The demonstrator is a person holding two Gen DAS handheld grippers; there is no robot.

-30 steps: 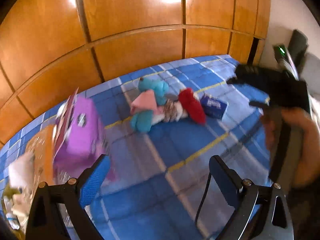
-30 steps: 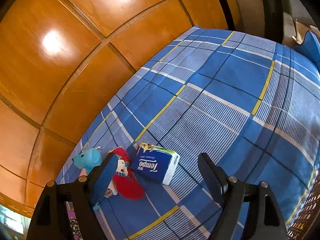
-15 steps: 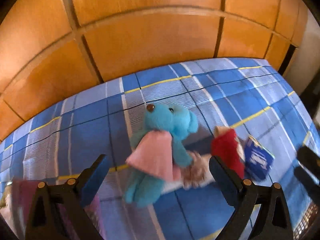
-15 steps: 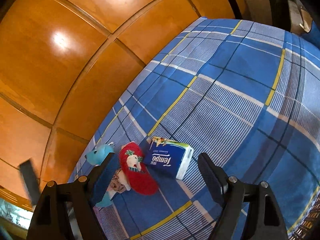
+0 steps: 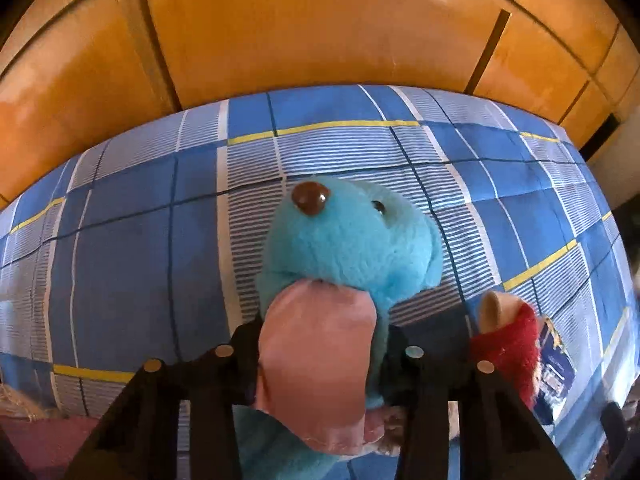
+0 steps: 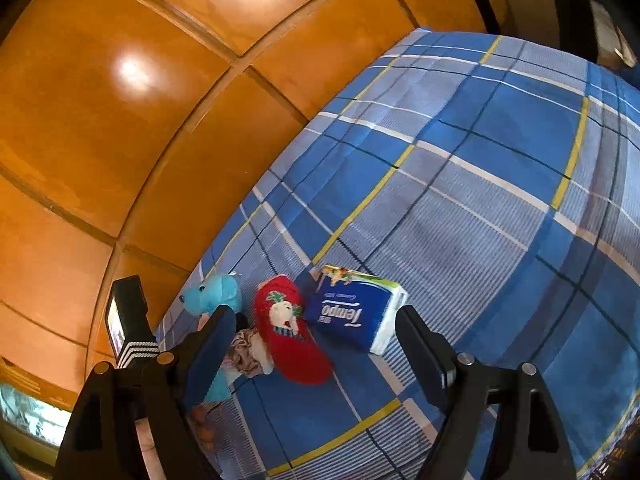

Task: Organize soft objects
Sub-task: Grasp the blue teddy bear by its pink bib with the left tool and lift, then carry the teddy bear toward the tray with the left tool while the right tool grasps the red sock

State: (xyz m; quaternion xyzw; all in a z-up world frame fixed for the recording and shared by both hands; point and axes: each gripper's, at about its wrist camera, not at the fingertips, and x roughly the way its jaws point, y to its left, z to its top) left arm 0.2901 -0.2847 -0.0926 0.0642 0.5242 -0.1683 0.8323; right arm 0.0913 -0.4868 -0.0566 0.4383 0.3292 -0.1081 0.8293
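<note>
A blue plush bear (image 5: 352,248) with a pink cloth (image 5: 316,344) on its chest lies on the blue plaid bed sheet (image 5: 132,248). My left gripper (image 5: 322,332) is down on it, its jaws closing with both fingers pressed against the bear's body. Right of the bear are a red Christmas stocking (image 6: 292,344), a small brownish toy (image 6: 244,356) and a blue Tempo tissue pack (image 6: 352,316). Held above the stocking and the pack, my right gripper (image 6: 314,316) is open and holds nothing. In the right wrist view the bear (image 6: 214,298) shows beside the left gripper's body (image 6: 128,320).
An orange wood-panelled wall (image 5: 280,32) runs along the far side of the bed. Something purple-red (image 5: 40,440) sits at the lower left of the left wrist view. The sheet (image 6: 500,200) stretches bare to the right of the tissue pack.
My left gripper swung from the purple box towards the blue bear and sank onto it, and its jaws narrowed around the body. The right gripper barely moved.
</note>
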